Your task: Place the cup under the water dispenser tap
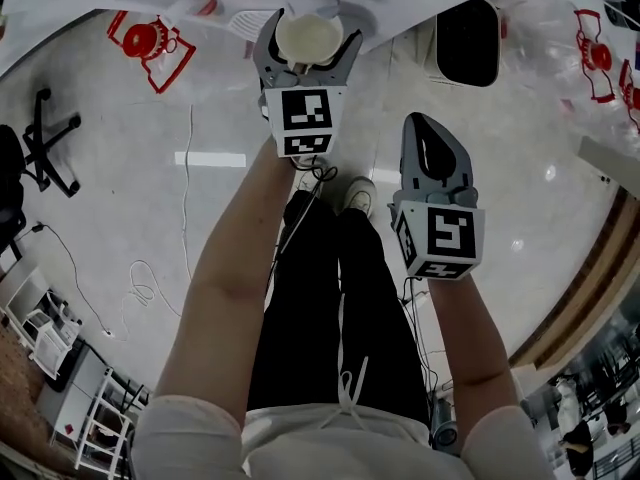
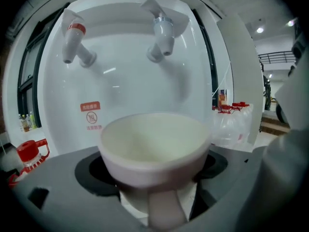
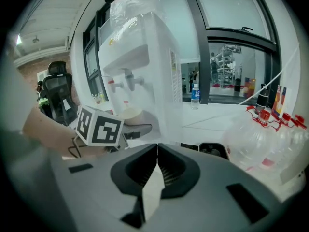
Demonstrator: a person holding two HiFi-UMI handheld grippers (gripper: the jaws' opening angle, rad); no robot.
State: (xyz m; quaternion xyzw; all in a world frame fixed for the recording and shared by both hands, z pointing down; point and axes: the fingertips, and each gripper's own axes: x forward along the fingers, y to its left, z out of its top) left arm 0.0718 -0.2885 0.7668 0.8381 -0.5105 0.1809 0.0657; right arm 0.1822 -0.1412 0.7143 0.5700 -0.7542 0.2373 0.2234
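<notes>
Fingers of left gripper are clamped on cream-coloured round ceramic cup, gripping it low on both sides w/ mouth up, nothing visible inside. Cup is held in the air just in front of tall white plastic water dispenser, lower than both taps: red-capped tap up to its left, grey-white tap approx. above its rim in left gripper view. Right gripper sits further back, nearer the person, fingers pressed together w/ nothing btwn them. Clear plastic bottles w/ red caps lie right of the dispenser in right gripper view.
</notes>
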